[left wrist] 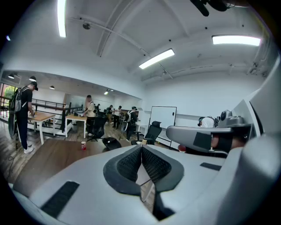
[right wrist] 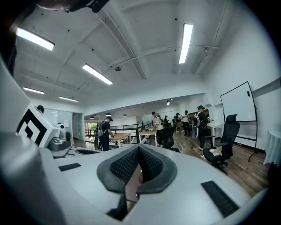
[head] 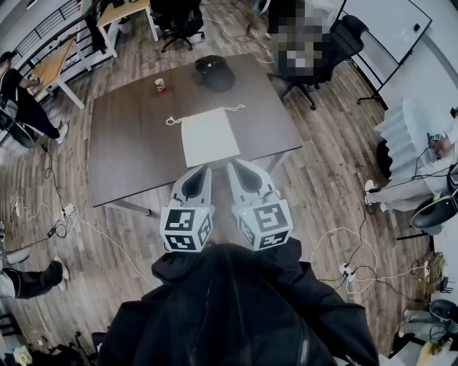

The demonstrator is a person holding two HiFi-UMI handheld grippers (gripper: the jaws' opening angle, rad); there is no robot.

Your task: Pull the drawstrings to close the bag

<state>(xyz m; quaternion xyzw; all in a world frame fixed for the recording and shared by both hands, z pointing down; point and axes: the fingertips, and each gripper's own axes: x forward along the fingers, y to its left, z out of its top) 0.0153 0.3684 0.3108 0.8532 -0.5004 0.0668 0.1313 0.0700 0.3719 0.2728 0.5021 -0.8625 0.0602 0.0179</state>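
Lying flat at the near edge of the dark table (head: 129, 150): white bag (head: 209, 137), drawstrings (head: 204, 114) slack on its far side; left gripper (head: 202, 171) and right gripper (head: 234, 166) hover just off that edge, jaws together, empty; red can (head: 161, 86), black cap (head: 215, 71) near far edge; wood floor (head: 336, 164), whiteboard (head: 386, 21).

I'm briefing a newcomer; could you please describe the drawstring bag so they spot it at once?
Find the dark brown table. The bag lies flat near its middle, cords trailing at the far end. It is the only white thing lying there: the can is red, the cap black.
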